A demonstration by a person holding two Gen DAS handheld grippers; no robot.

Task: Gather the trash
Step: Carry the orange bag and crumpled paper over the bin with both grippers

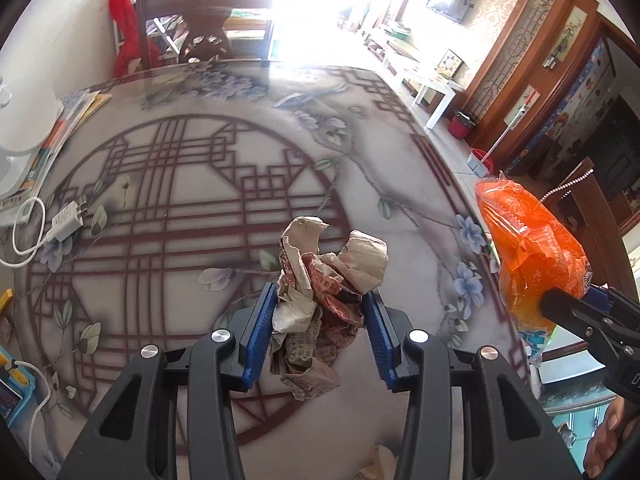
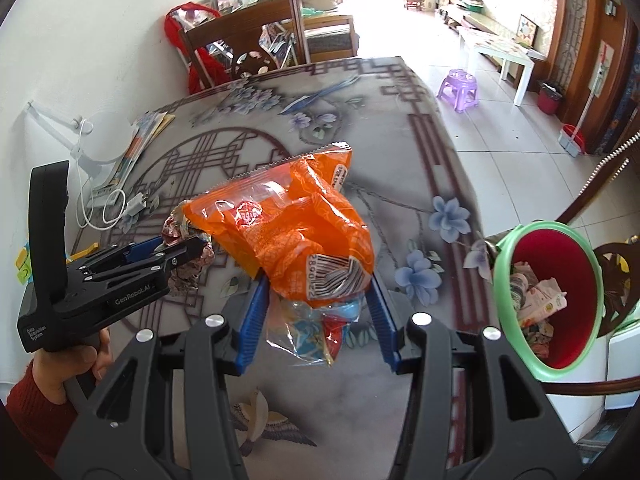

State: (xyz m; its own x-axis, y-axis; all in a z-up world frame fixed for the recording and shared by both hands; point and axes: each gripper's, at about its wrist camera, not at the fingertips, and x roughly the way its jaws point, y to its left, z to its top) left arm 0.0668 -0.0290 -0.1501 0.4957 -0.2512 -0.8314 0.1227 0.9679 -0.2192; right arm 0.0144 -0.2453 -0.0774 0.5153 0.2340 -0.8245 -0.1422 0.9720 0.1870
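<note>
A crumpled brown and red paper wrapper (image 1: pixel 316 264) sits between the blue fingers of my left gripper (image 1: pixel 320 292), which is shut on it just above the patterned table (image 1: pixel 180 208). My right gripper (image 2: pixel 317 280) is shut on an orange plastic snack bag (image 2: pixel 288 224), and a clear blue and red wrapper (image 2: pixel 316 332) hangs beneath it. In the right wrist view the left gripper (image 2: pixel 200 246) and its paper wrapper (image 2: pixel 178 226) are to the left. In the left wrist view the right gripper (image 1: pixel 560 300) holds the orange bag (image 1: pixel 528 236) at the table's right edge. A bin (image 2: pixel 500 280) with a green rim and red inside, holding trash, stands beyond that edge.
A white charger with its cable (image 1: pixel 64 220) and a stack of booklets (image 1: pixel 76 112) lie along the table's left side by a white lamp base (image 2: pixel 108 136). A wooden chair (image 1: pixel 204 20) stands at the far end. A purple stool (image 2: pixel 458 88) is on the tiled floor.
</note>
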